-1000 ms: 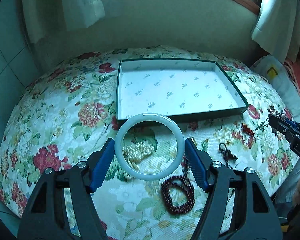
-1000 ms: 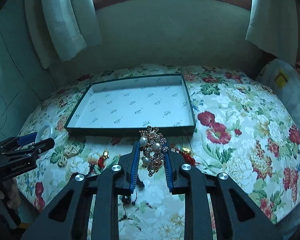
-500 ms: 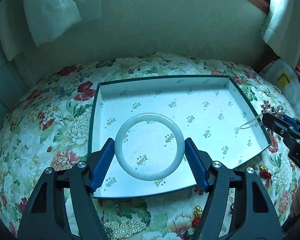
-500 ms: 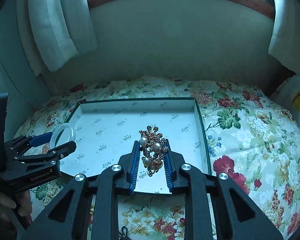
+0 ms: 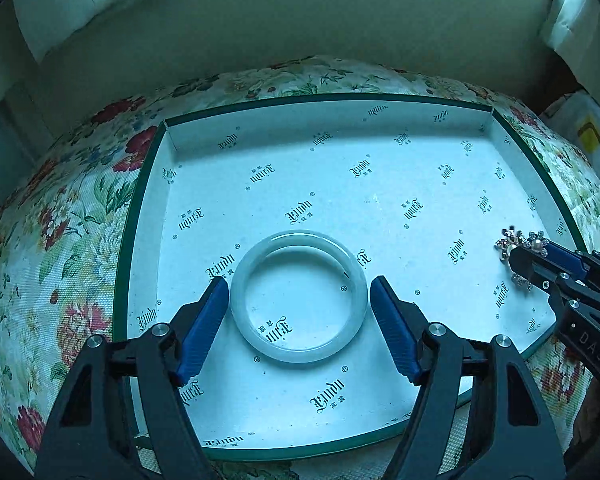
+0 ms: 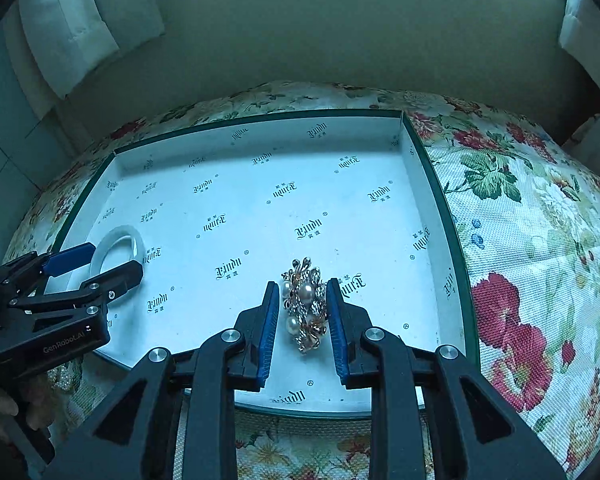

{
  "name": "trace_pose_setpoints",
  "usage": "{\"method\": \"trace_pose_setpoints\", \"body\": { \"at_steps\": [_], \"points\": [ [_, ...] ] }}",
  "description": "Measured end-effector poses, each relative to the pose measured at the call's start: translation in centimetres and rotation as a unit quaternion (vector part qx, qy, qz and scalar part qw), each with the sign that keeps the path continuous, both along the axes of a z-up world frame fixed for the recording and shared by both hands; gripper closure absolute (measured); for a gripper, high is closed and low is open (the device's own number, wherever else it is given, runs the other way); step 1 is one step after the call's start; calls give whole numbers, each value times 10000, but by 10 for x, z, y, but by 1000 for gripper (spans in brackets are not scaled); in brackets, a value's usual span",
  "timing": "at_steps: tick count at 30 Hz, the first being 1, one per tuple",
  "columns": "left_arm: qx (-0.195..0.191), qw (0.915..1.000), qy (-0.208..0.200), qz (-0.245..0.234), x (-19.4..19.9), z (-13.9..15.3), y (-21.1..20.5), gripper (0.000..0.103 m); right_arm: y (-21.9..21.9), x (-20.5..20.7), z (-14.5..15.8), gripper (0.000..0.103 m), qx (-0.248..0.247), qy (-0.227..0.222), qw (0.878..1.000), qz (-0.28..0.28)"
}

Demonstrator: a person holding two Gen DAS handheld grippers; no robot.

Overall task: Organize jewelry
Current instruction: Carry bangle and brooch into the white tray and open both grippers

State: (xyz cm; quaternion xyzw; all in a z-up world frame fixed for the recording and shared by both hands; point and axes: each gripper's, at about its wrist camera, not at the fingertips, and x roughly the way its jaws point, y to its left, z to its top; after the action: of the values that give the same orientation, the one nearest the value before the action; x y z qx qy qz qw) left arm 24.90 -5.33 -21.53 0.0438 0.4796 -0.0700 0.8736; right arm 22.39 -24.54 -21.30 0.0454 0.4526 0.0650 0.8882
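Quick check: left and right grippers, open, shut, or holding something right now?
Left gripper: just opened, pads clear of the bangle between them.
Right gripper: just opened, pads off the brooch.

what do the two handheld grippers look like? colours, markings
Left gripper and right gripper match: matte black angular linkage frames, silver round pivot bolts, ribbed blue pads on each finger. The left body carries grey "GenRobot.AI" lettering; the right body shows partial white letters "DAS". No cables visible.
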Motion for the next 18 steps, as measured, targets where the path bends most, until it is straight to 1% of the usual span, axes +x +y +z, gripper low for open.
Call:
{"method": "trace_pose_setpoints", "body": {
  "at_steps": [1, 2, 3, 4, 9, 14, 18],
  "points": [
    [18, 10000, -30, -3, 0, 1, 0, 20, -1, 1, 0, 70, 6, 7, 10000, -8],
    [22, 10000, -49, -3, 0, 2, -1, 20, -1, 0, 0, 57, 17, -1, 10000, -13],
    [28, 10000, -52, -2, 1, 2, -1, 19, -1, -1, 0, 48, 25, -22, 10000, -19],
    [38, 10000, -51, 8, 2, 3, -1, 17, -1, -1, 2, 47, 24, -57, 10000, -18],
    [128, 9997, -190, -29, -7, 20, -1, 17, -4, -10, 20, 47, 56, -257, 9996, -38],
    [-13, 9997, -222, 49, -28, 41, 9, 17, -8, -32, 46, 47, 93, -436, 9990, -72],
    [-92, 9997, -208, 96, -51, 51, 18, 17, -7, -58, 56, 47, 95, -440, 9990, -63]
  ]
}}
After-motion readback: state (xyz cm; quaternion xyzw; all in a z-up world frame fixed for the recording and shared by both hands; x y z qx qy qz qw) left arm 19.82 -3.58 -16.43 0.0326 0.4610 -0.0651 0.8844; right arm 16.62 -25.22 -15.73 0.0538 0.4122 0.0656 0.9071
